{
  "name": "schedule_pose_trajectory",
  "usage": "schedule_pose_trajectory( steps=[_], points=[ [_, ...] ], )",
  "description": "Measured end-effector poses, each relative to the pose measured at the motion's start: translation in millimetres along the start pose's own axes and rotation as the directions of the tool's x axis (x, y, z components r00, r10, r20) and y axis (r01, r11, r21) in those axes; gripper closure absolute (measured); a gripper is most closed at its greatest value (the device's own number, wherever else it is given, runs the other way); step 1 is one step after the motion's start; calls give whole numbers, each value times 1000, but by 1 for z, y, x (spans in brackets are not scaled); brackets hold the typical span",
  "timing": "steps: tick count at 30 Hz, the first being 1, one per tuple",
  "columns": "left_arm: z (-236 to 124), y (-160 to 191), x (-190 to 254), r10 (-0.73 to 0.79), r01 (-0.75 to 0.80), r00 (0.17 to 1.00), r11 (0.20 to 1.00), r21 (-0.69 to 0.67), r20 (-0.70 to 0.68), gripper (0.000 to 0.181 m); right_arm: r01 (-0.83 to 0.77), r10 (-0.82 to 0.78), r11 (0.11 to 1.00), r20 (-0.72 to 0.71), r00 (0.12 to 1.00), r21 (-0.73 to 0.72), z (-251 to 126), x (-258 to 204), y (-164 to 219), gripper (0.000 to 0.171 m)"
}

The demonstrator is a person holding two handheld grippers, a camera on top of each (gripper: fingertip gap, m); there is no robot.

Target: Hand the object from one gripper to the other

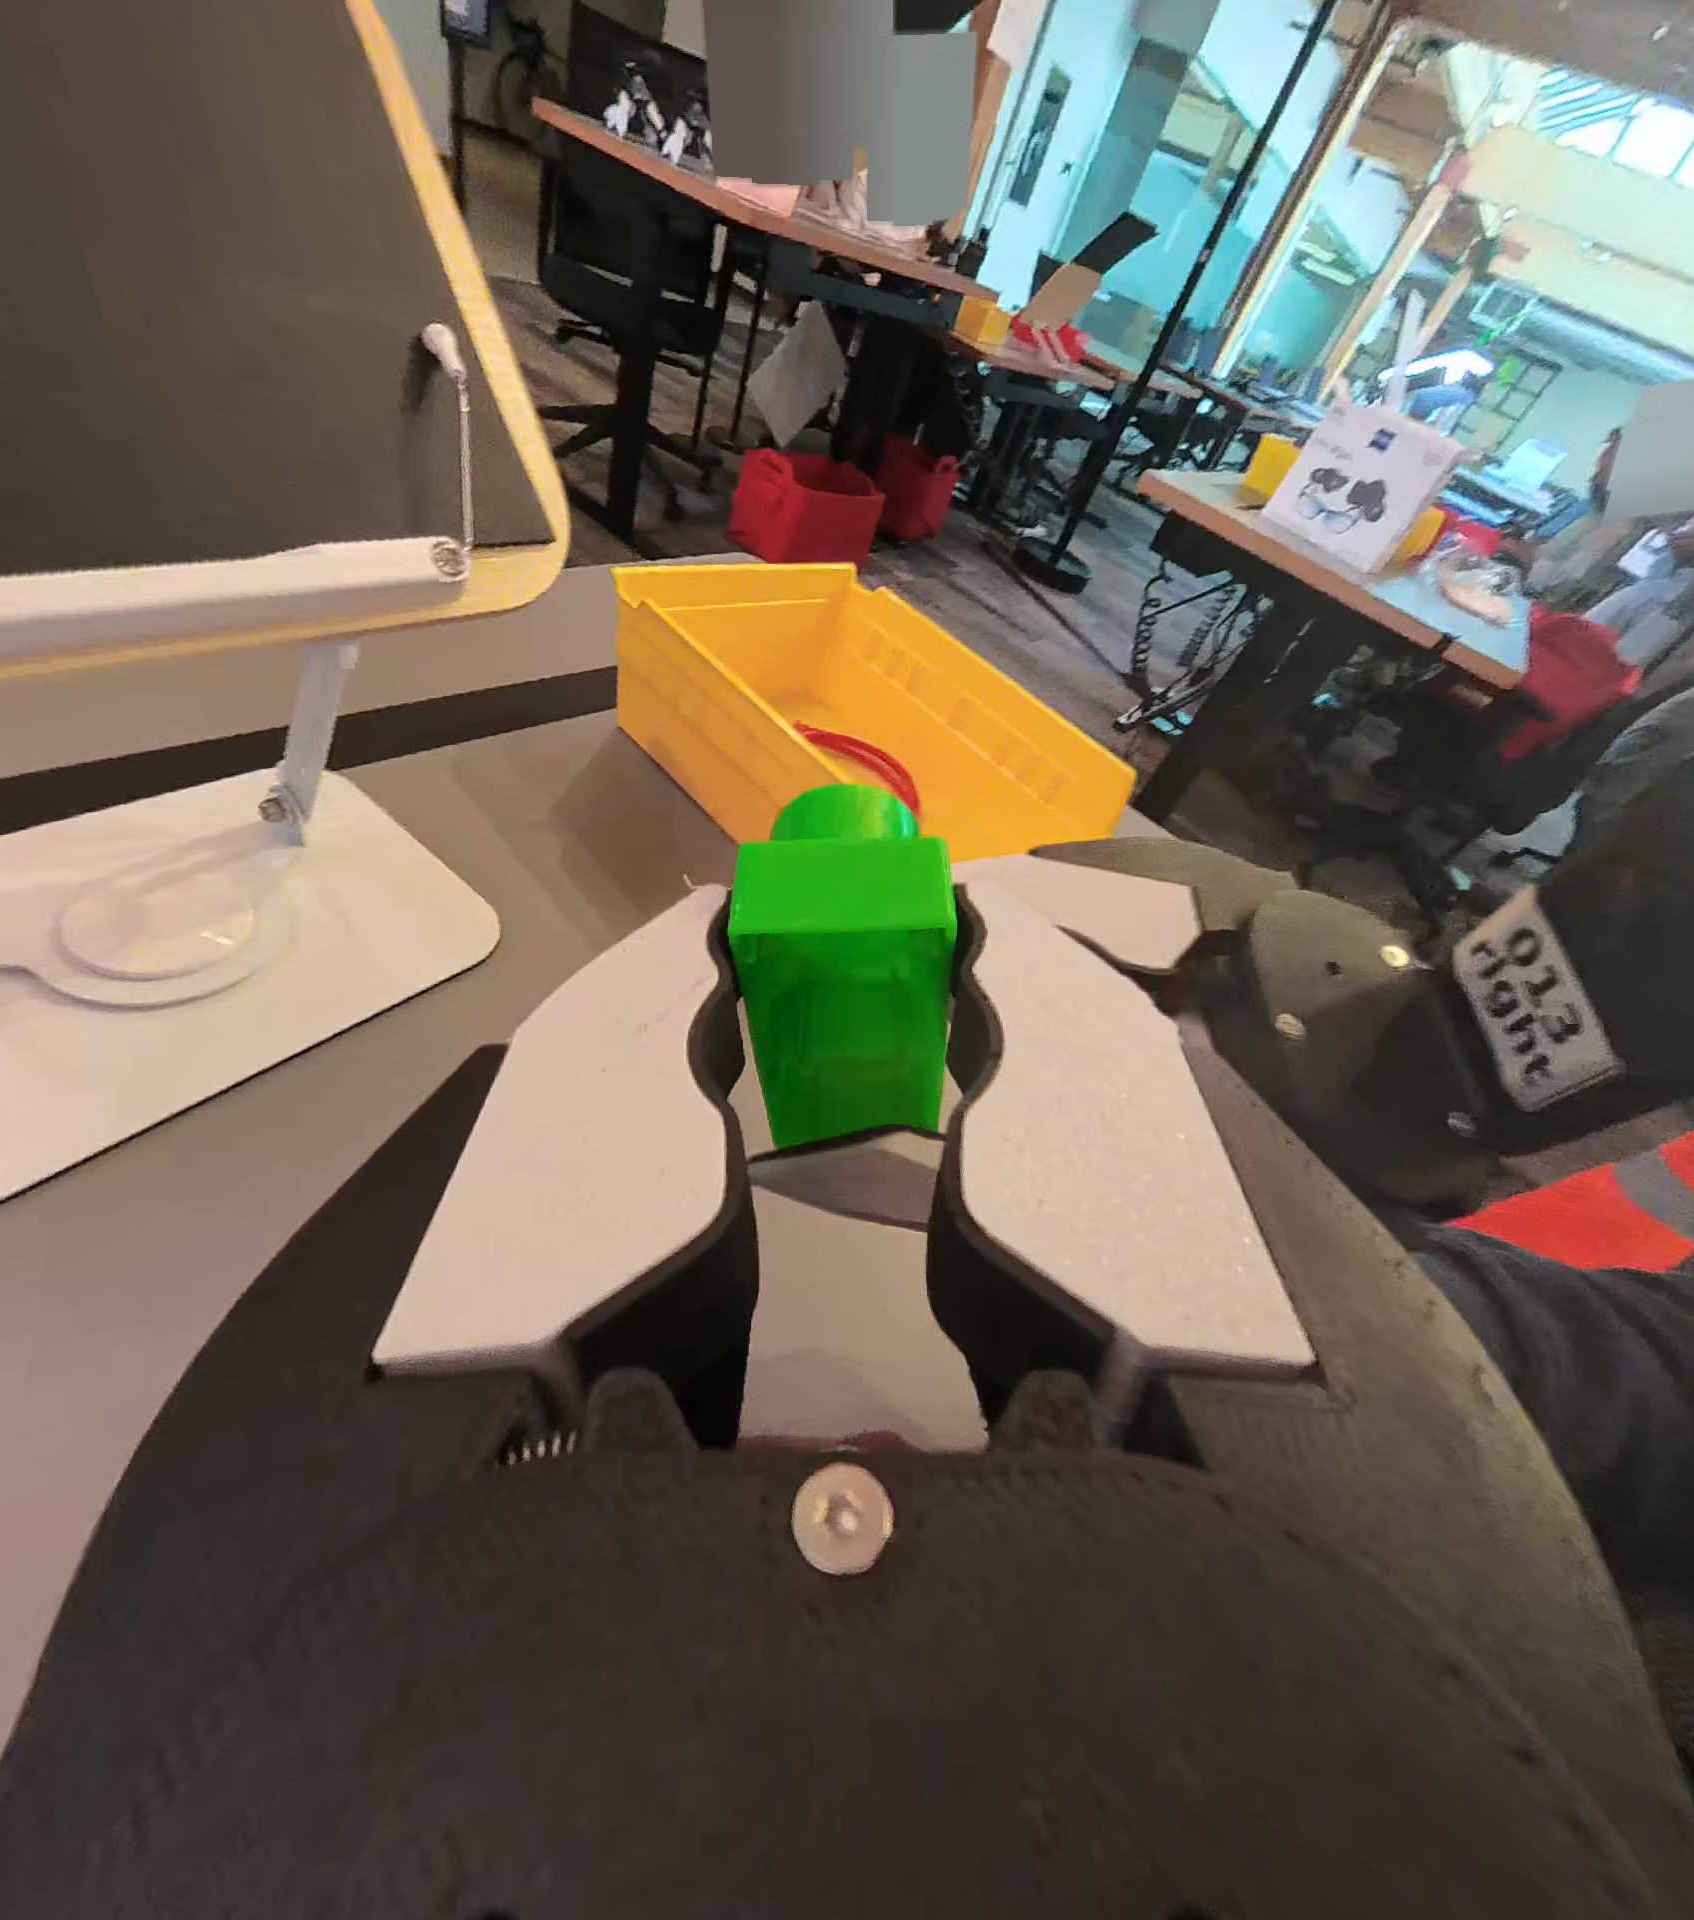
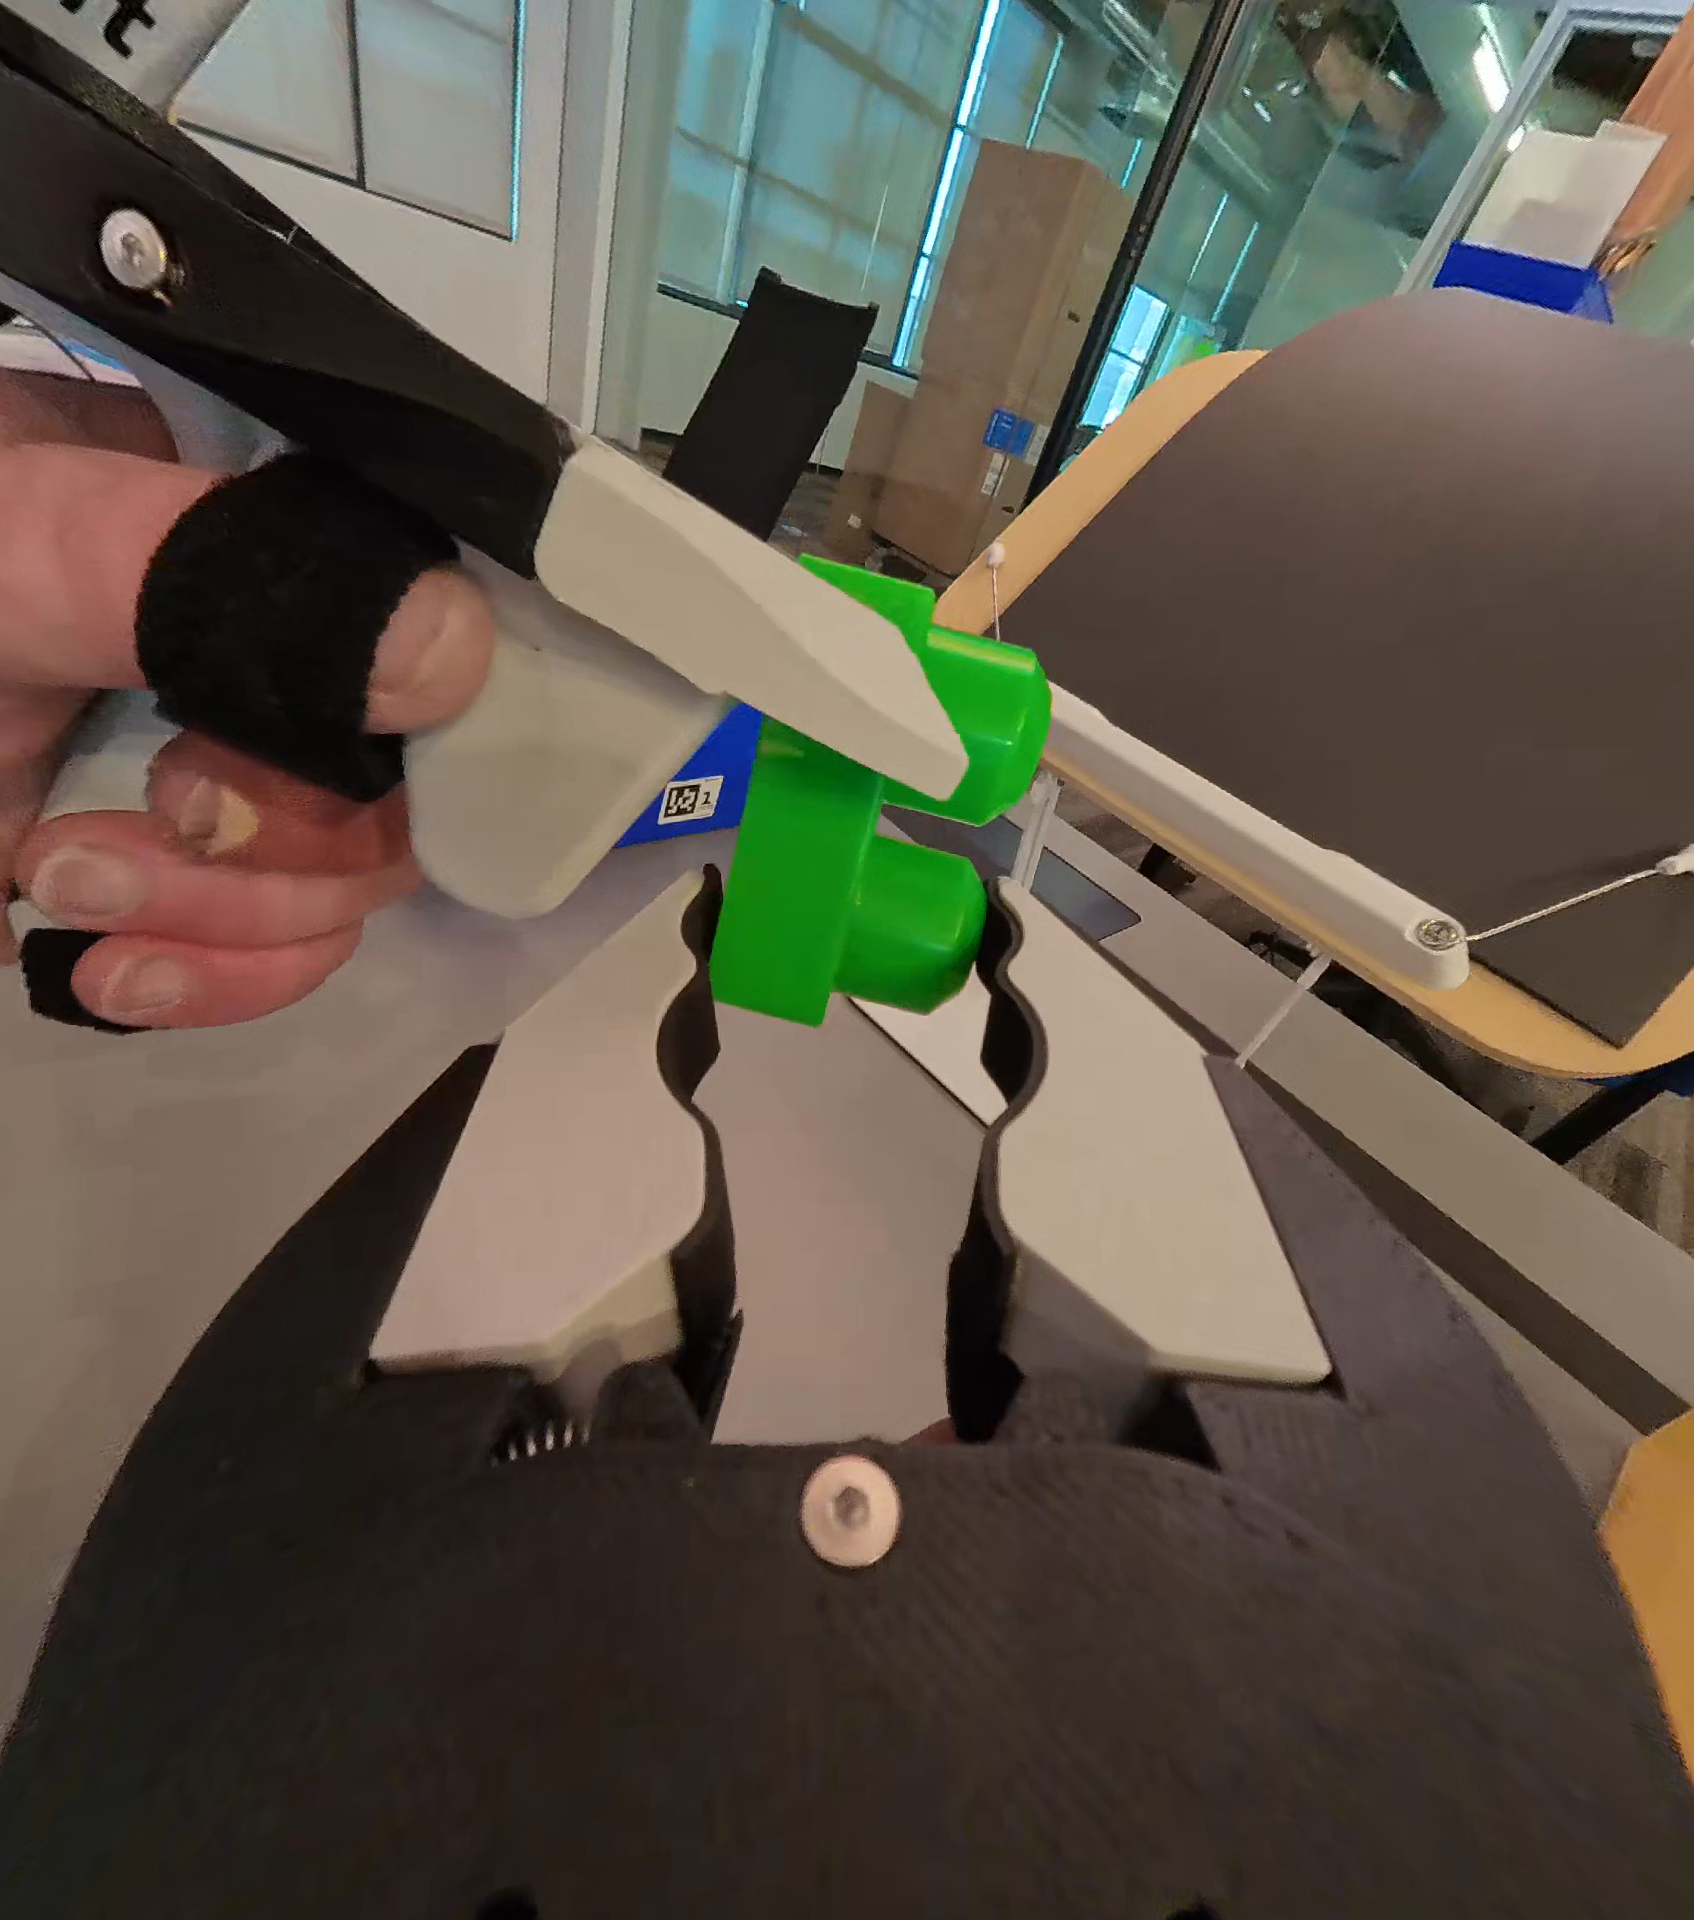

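Where grey table [image 1: 95, 1351] ends, office desks [image 1: 1342, 582]

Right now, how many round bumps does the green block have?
2. In the right wrist view, one stud sits beside the left gripper's finger; the other is between the right gripper's tips.

left claw [image 1: 843, 997] gripping green block [image 1: 843, 997], yellow bin [image 1: 1030, 758]

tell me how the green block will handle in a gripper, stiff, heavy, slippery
The green block looks like hard moulded plastic, so probably stiff. Its underside appears hollow, so likely light for its size. The glossy round studs between the right gripper's tips could slip or twist; the flat sides held by the left gripper seem surer.
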State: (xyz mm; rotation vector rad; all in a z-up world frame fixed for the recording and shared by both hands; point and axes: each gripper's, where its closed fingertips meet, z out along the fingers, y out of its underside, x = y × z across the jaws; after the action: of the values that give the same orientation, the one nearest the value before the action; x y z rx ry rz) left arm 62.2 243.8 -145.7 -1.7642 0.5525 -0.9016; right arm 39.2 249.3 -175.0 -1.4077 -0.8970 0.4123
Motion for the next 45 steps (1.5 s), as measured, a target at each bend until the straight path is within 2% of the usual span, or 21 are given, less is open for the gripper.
schedule_pose_trajectory(
  steps=[5,8,10,12,14,17,22,24,27,29,30,32,35,39,43,45],
  points=[
    [0,-1,0,-36,37,999,999,33,-21,145,-33,33,999,52,998,2,-1,-1,0,125],
    [-5,-5,8,-2,8,996,998,61,-85,142,-184,176,983,191,966,24,-6,-3,-3,126],
    [-13,-13,13,61,-49,991,994,102,-118,130,-351,306,935,399,864,44,-14,-11,-11,126],
    [-19,-16,15,130,-115,982,987,110,-138,124,-506,391,862,595,702,30,-27,-17,-22,126],
    [-22,-16,22,176,-155,962,981,117,-209,117,-559,410,829,695,591,-13,-35,-19,-23,126],
    [-20,-7,34,141,-127,932,990,64,-333,110,-599,386,800,781,491,-19,-44,-22,-25,126],
    [-7,8,44,105,-105,923,994,21,-370,113,-533,314,846,804,505,4,-46,-38,-23,126],
    [-5,9,45,82,-77,920,997,29,-383,132,-522,287,852,807,517,32,-47,-41,-25,126],
    [-6,7,44,49,-31,913,998,53,-406,135,-534,299,844,794,529,38,-45,-39,-24,127],
    [-7,7,41,94,-75,923,995,65,-374,136,-521,306,853,775,553,35,-43,-35,-19,127],
    [-7,6,41,117,-100,925,993,64,-361,136,-500,313,866,754,577,23,-42,-31,-14,118],
    [-9,2,36,167,-154,934,986,65,-316,136,-445,302,895,701,646,24,-45,-16,-7,115],
    [-10,8,28,302,-316,918,948,-16,-257,136,-335,220,940,631,744,67,-58,8,-18,116],
    [-9,13,27,454,-483,864,869,-104,-220,135,-116,64,992,573,817,54,-64,10,-39,121],
    [-4,12,31,498,-529,842,838,-132,-208,136,26,-47,999,518,854,48,-57,1,-46,127],
    [-2,13,27,514,-542,837,826,-153,-188,135,61,-77,997,501,862,48,-57,-1,-47,142]
  ],
)
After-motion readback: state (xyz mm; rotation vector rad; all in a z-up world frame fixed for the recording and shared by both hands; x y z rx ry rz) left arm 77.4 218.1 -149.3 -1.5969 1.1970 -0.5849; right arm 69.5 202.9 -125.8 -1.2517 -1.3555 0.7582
